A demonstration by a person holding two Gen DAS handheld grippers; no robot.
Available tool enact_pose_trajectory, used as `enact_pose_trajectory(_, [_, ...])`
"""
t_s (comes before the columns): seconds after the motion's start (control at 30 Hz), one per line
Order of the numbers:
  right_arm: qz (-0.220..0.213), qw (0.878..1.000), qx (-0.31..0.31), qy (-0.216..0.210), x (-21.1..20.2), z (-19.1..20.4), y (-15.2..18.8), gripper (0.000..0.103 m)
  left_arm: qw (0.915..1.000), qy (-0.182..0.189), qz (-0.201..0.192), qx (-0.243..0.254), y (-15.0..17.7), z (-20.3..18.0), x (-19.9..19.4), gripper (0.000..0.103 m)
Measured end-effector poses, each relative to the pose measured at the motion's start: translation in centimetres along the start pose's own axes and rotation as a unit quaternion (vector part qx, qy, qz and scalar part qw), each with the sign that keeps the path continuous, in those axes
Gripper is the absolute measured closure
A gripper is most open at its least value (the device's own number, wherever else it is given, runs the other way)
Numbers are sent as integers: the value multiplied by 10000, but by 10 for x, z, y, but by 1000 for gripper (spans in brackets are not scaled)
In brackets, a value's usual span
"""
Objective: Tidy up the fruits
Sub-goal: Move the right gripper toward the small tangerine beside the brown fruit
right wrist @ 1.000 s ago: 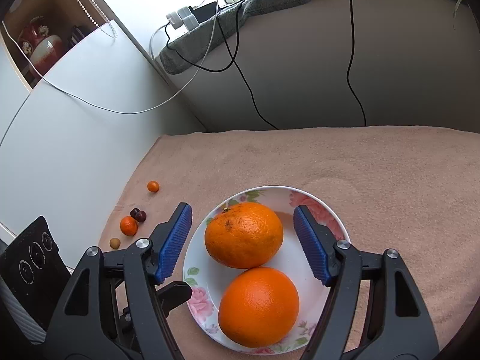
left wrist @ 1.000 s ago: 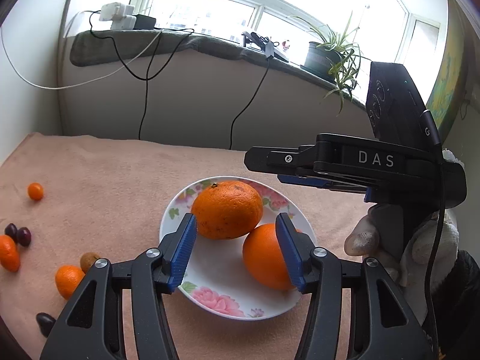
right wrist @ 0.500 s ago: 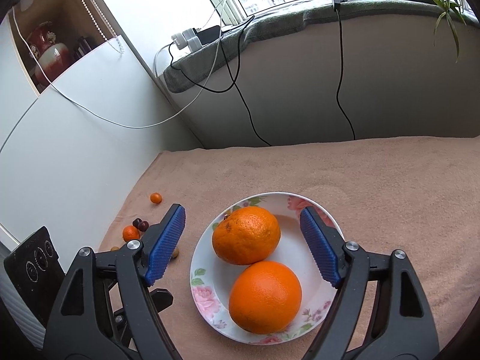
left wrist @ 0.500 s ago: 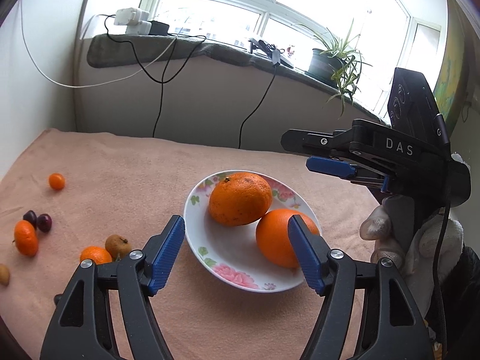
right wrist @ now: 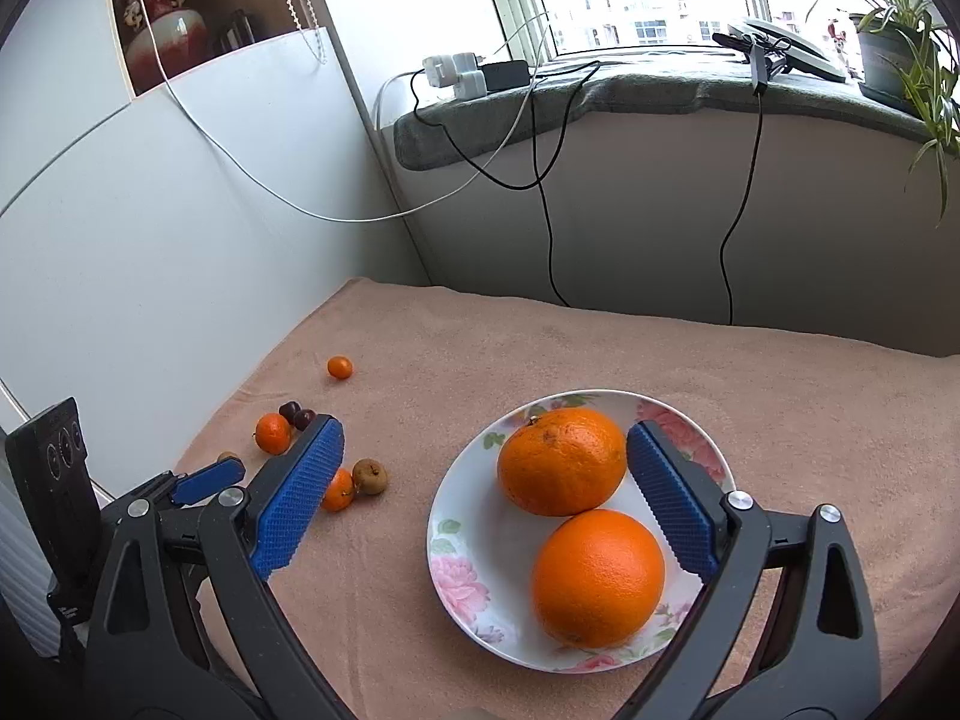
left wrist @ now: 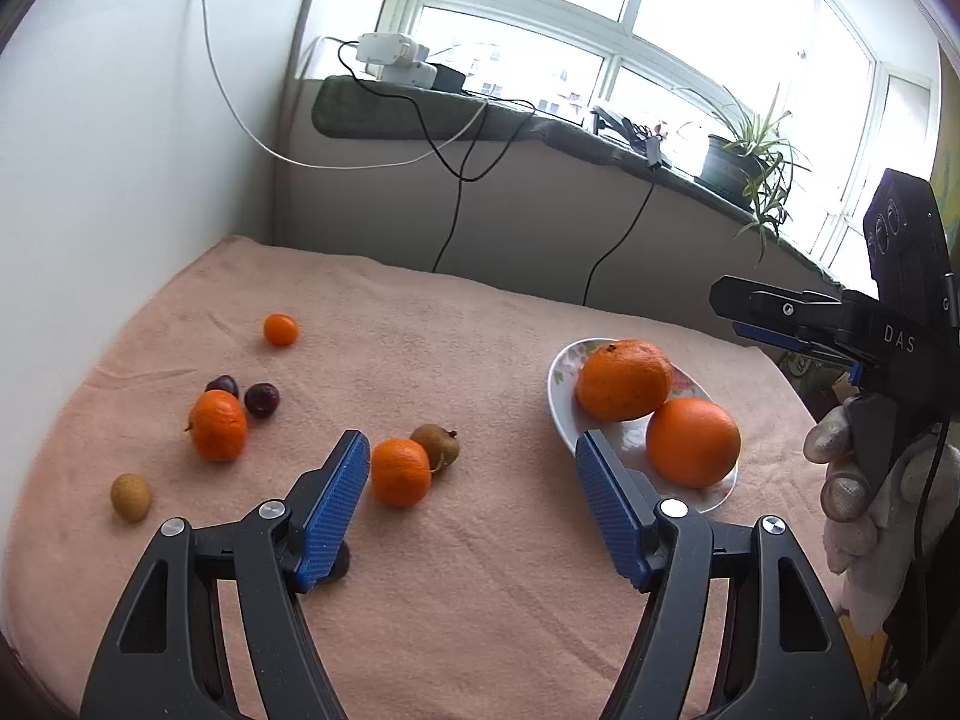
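My left gripper (left wrist: 471, 501) has its jaws standing apart with nothing between the ribbed blue pads but bare cloth; a small mandarin (left wrist: 400, 471) sits just ahead of the left pad, its skin dimpled and slightly flattened. Touching it on the far side is a brown, rough-skinned little fruit (left wrist: 435, 449) with a short stalk. Further left lie a second mandarin (left wrist: 218, 425), two glossy dark cherries (left wrist: 261, 399) just beside it, a tiny smooth kumquat (left wrist: 281, 329) well apart toward the wall, and a dull tan oval fruit (left wrist: 130, 497) near the cloth's edge. Something dark and rounded peeks from under the left pad; I cannot tell what it is.

The salmon-coloured towel (left wrist: 480, 600) covering the table has a soft, napped pile with a few creases.

My right gripper (right wrist: 480, 495) has its jaws opening wide, and the pads press on nothing. Seen from its camera, the glazed white plate (right wrist: 474, 600) with pink flower print lies below it, holding two large oranges that touch each other: the rear orange (right wrist: 561, 459) is lumpy and pitted with a dark stem scar, the front orange (right wrist: 598, 576) rounder and finely pebbled. The right pad stands just beside the rear orange's edge. A gloved hand (left wrist: 864, 480) grips the right gripper's black handle.
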State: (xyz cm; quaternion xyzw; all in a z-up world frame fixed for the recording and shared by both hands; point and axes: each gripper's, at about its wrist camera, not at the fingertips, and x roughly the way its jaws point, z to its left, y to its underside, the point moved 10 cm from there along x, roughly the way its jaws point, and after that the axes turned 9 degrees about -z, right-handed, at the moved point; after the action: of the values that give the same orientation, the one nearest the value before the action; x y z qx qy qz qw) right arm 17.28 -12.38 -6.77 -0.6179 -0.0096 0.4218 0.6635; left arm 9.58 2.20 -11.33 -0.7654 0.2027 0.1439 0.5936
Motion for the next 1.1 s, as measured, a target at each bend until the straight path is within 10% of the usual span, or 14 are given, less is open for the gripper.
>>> enact_pose_trajectory(0.53, [433,9919,-987,-680,33,97,38,7,9926,-1098,5,-528,24,116,-37,32])
enact_pose_trajectory(1.1, [1201,9798,-1333,-884,89,128,82,56,9888,-1247,102,-810,38,153,-31,34])
